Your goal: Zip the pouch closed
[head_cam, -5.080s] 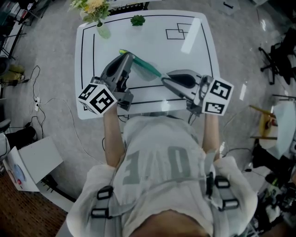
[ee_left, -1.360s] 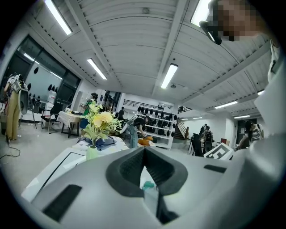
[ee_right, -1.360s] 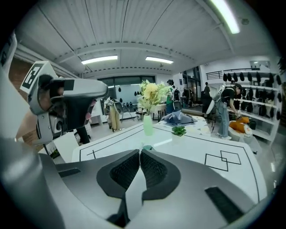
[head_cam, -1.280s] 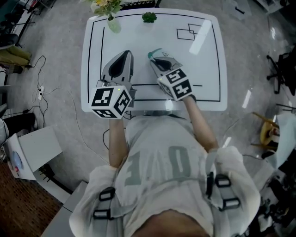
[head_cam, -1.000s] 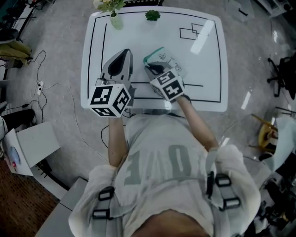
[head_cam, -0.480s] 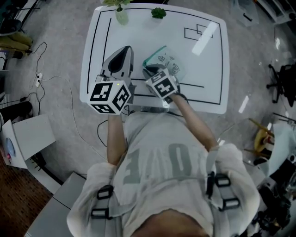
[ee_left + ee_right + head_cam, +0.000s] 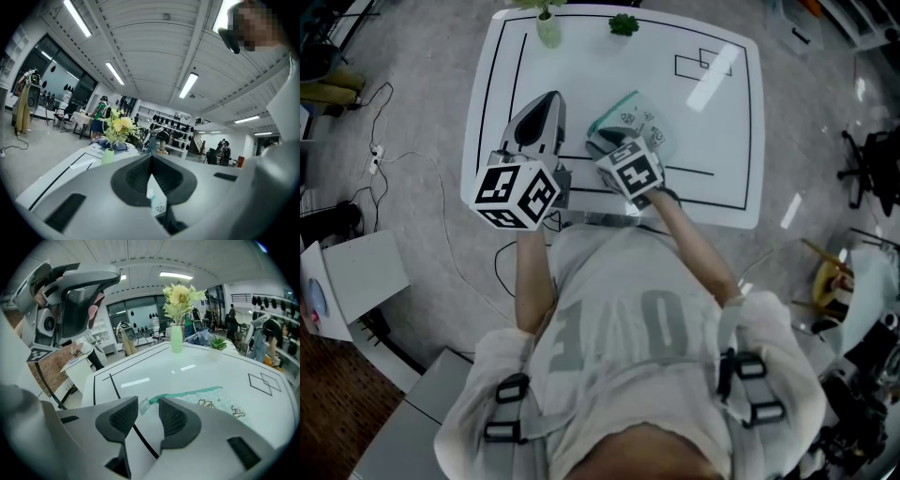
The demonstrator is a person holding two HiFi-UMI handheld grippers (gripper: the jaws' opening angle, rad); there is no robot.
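Right claw (image 7: 147, 404) opening; soft, clear, teal-edged pouch (image 7: 211, 404) flat on the tabletop (image 7: 154, 366), corner between its tips; left claw (image 7: 151, 161) closed.

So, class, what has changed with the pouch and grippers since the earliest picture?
The pouch, then stretched between both grippers, now lies on the table. The left gripper has let it go and is shut. The right gripper brought it down, and its jaws are opening at its corner. The vase and plant are unmoved.
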